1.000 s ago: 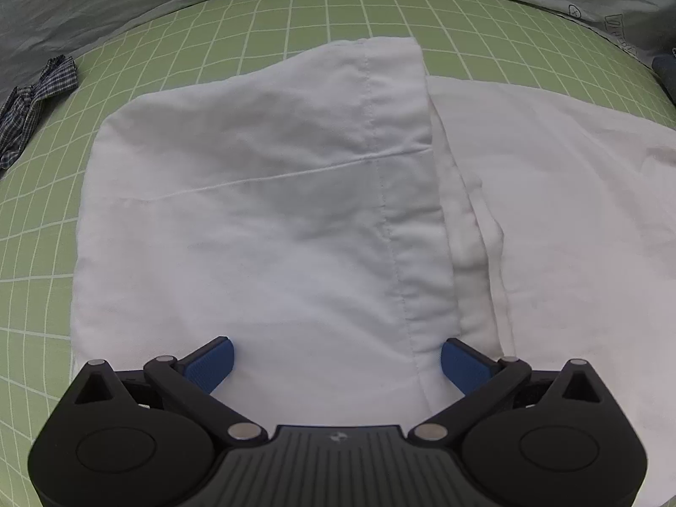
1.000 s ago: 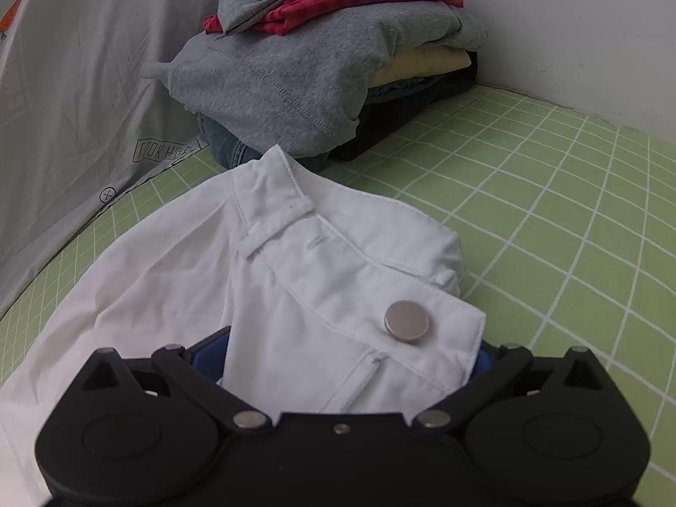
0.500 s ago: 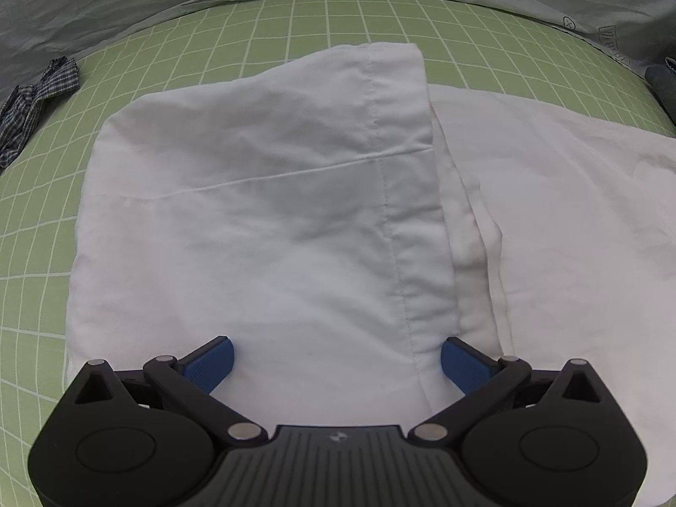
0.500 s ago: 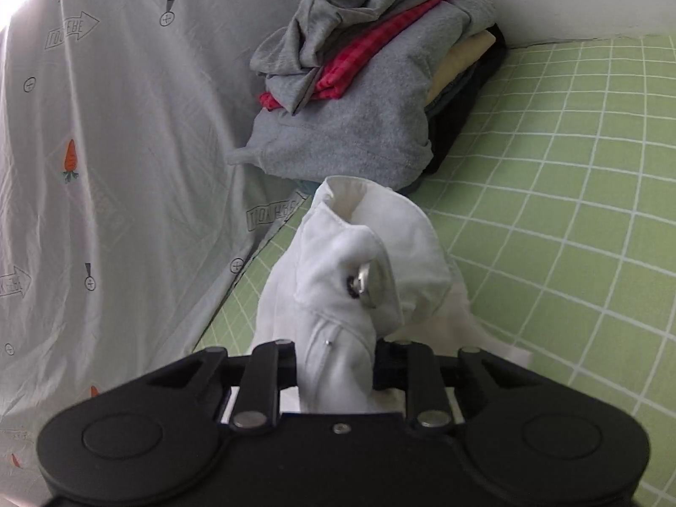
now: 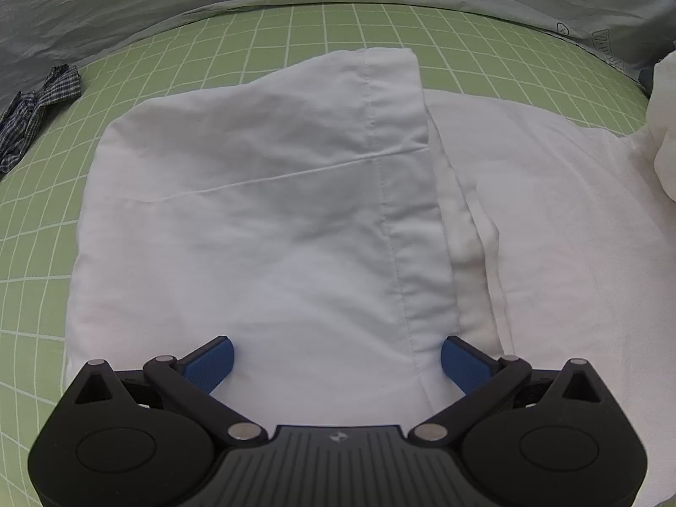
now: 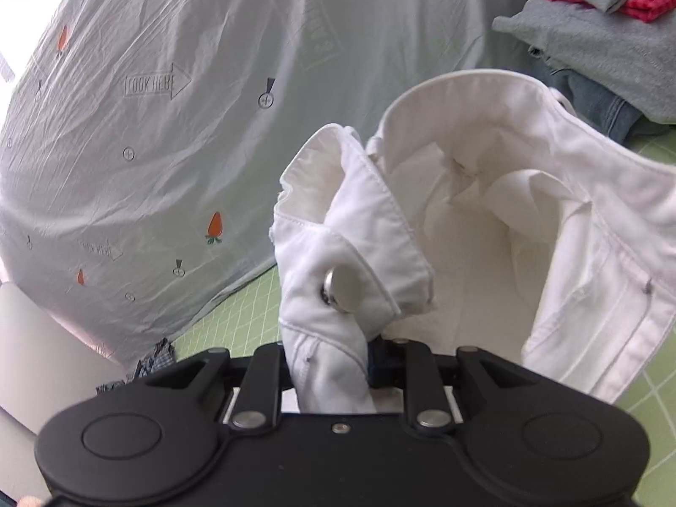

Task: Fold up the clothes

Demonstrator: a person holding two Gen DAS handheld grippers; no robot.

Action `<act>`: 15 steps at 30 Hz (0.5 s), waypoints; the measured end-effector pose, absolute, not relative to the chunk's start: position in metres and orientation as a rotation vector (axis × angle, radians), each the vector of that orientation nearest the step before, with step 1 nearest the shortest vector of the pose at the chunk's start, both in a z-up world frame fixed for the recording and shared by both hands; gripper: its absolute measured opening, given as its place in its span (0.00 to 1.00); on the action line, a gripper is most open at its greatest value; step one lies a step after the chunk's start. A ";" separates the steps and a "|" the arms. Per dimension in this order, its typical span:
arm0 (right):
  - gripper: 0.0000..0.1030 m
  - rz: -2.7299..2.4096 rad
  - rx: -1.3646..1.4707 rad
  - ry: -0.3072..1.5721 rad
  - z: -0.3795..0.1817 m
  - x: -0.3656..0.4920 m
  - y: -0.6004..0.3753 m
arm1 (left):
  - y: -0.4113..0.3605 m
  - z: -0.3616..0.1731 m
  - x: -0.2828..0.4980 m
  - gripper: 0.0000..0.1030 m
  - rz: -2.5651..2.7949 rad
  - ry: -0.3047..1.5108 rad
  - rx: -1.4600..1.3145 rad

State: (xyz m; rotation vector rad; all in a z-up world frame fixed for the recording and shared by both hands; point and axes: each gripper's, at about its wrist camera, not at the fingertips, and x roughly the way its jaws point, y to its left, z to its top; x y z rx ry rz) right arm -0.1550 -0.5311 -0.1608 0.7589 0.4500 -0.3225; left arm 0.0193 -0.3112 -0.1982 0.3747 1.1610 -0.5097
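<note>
Step in hand: the white trousers (image 5: 270, 219) were, by my reading, midway through being folded; the leg end lay doubled over flat on the green grid mat (image 5: 295, 29), while the waist end was raised off it.
Right gripper (image 6: 333, 355): its jaws were clamped tight on the trouser waistband (image 6: 460, 84) just below the metal button (image 6: 344, 289), holding that end up so the waist hung open.
Left gripper (image 5: 336, 359): its jaws stood wide apart, holding nothing, the blue fingertips (image 5: 209, 361) low over or resting on the near edge of the folded leg part; contact could not be told.
Next move, as a judgement: the raised waist end probably needed carrying over onto the flat folded part, with the left gripper steadying the cloth so the layers would not slide.
Count of trousers: one pair.
Count of buttons: one.
Count of grippers: two.
Count of clothes piles: one stack (image 6: 608, 38), beyond the waistband.
Count of checked cloths: one (image 5: 34, 105), at the mat's far left edge.
Backdrop: one pale printed sheet (image 6: 177, 97).
</note>
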 end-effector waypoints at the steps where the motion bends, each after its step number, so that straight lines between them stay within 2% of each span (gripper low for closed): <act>1: 0.21 -0.302 0.718 0.508 -0.167 -0.146 -0.521 | -0.310 -0.198 0.019 1.00 -0.510 1.159 0.375; 5: 0.26 -0.296 0.437 0.783 -0.194 -0.107 -0.470 | -0.310 -0.198 0.017 1.00 -0.512 1.158 0.376; 7: 0.32 -0.311 0.306 0.826 -0.195 -0.098 -0.450 | -0.310 -0.198 0.017 1.00 -0.512 1.160 0.376; 8: 0.49 -0.298 0.274 0.834 -0.193 -0.096 -0.444 | -0.310 -0.198 0.017 1.00 -0.512 1.159 0.376; 10: 0.70 -0.238 0.307 0.818 -0.185 -0.100 -0.442 | -0.306 -0.196 0.016 1.00 -0.513 1.155 0.374; 15: 0.65 -0.256 0.296 0.729 -0.161 -0.122 -0.438 | -0.298 -0.193 0.011 1.00 -0.515 1.143 0.369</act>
